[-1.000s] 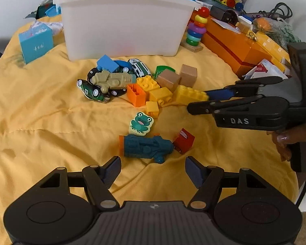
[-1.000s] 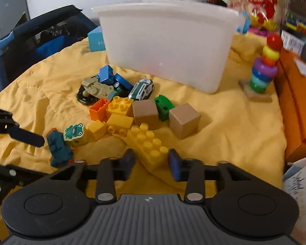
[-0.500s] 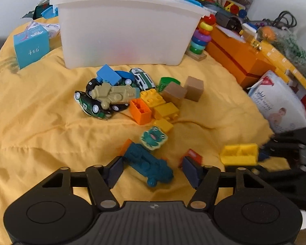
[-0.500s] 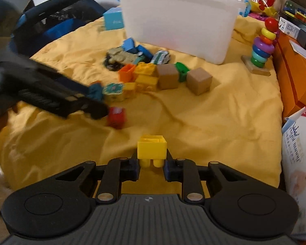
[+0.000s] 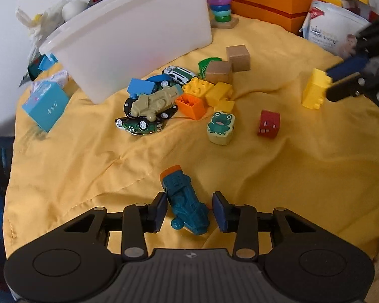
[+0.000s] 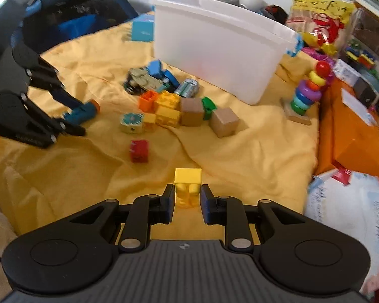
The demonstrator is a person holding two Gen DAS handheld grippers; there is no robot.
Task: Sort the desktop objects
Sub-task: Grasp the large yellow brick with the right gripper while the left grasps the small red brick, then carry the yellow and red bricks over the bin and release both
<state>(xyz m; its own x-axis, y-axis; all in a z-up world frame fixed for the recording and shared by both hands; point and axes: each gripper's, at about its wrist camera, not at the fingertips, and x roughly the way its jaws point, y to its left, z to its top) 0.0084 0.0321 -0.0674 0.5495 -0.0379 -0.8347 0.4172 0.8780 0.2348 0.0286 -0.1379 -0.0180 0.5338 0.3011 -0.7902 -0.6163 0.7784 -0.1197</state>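
Observation:
A teal toy vehicle with an orange end (image 5: 185,202) sits between the blue pads of my left gripper (image 5: 189,203), which is shut on it low over the yellow cloth (image 5: 70,166). In the right wrist view the same toy (image 6: 82,112) shows in the left gripper (image 6: 74,122) at the left. My right gripper (image 6: 187,194) is shut on a yellow brick (image 6: 188,180); the left wrist view shows that brick (image 5: 315,91) at the right gripper's (image 5: 332,80) tips. The white bin (image 5: 139,32) stands behind the toy pile.
Toy cars (image 5: 149,103), orange and yellow bricks (image 5: 202,96), two wooden cubes (image 5: 237,54), a frog block (image 5: 219,127) and a red block (image 5: 269,123) lie on the cloth. A ring stacker (image 6: 307,93), orange box (image 5: 273,0), blue box (image 5: 46,104) and white bag (image 6: 348,217) border it.
The left gripper closed on the teal toy and drew it back, away from the frog and red block. The right gripper still holds the yellow brick and has shifted over the cloth.

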